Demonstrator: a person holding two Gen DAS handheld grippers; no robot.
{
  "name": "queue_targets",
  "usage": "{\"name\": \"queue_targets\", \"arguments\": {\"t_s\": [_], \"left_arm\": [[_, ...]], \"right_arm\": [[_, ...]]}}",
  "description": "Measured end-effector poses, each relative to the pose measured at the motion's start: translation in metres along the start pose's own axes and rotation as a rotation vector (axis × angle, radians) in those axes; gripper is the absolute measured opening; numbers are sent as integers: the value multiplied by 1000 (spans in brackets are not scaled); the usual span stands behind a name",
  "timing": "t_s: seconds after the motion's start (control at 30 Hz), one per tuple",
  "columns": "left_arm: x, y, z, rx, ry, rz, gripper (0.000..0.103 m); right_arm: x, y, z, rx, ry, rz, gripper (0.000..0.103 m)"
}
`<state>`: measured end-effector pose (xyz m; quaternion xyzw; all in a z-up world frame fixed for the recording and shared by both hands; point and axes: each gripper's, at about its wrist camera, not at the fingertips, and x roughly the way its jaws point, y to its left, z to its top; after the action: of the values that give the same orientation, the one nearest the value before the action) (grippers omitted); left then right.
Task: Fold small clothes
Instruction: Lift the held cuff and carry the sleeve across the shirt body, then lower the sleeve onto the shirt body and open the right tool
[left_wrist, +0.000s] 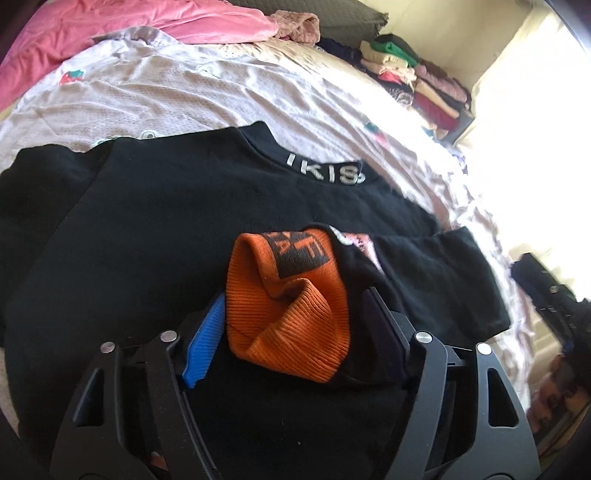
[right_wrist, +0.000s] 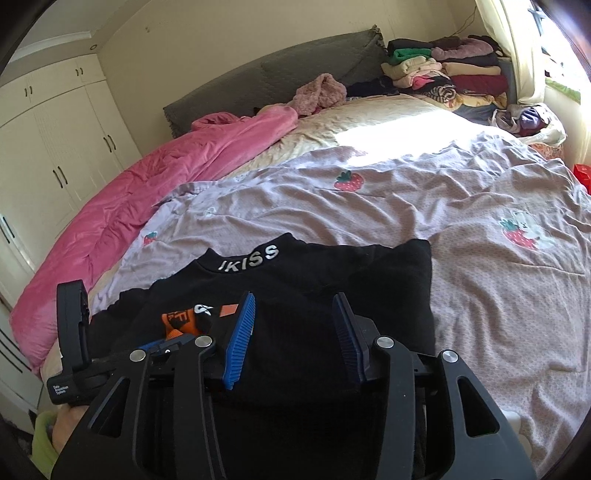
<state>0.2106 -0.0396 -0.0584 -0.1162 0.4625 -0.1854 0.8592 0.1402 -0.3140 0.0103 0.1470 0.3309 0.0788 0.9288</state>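
A small black top (left_wrist: 155, 236) with "IKISS" on its collar lies on the bed, collar away from me. Its orange ribbed cuff (left_wrist: 288, 314) sits bunched between the fingers of my left gripper (left_wrist: 291, 306), which look closed against it. In the right wrist view the same black top (right_wrist: 314, 288) lies flat, and my right gripper (right_wrist: 293, 314) hovers over its right half with jaws apart and nothing between them. The left gripper (right_wrist: 173, 339) and the orange cuff (right_wrist: 177, 321) show at the left there.
A lilac strawberry-print sheet (right_wrist: 443, 229) covers the bed. A pink quilt (right_wrist: 147, 192) lies along the left side. Stacks of folded clothes (right_wrist: 454, 70) sit at the far right corner by the window. White wardrobes (right_wrist: 48, 147) stand at the left.
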Motion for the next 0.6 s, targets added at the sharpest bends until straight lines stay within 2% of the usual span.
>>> {"name": "queue_targets", "arguments": {"t_s": [0.1, 0.2, 0.37, 0.47, 0.53, 0.6], "left_arm": [[-1, 3, -1, 17, 1, 12, 30], [-9, 13, -1, -11, 13, -27, 24], [-30, 30, -3, -30, -11, -10, 23], [-32, 38, -3, -64, -2, -51, 24], [-29, 40, -3, -95, 7, -105, 38], [-27, 37, -4, -105, 13, -127, 46]], "right_arm": [[-3, -8, -5, 12, 6, -16, 43], [-5, -14, -7, 27, 8, -20, 43], [-9, -13, -7, 19, -3, -28, 43], [-9, -13, -8, 17, -5, -30, 43], [-9, -13, -8, 24, -4, -27, 43], [-11, -13, -9, 23, -5, -24, 43]]}}
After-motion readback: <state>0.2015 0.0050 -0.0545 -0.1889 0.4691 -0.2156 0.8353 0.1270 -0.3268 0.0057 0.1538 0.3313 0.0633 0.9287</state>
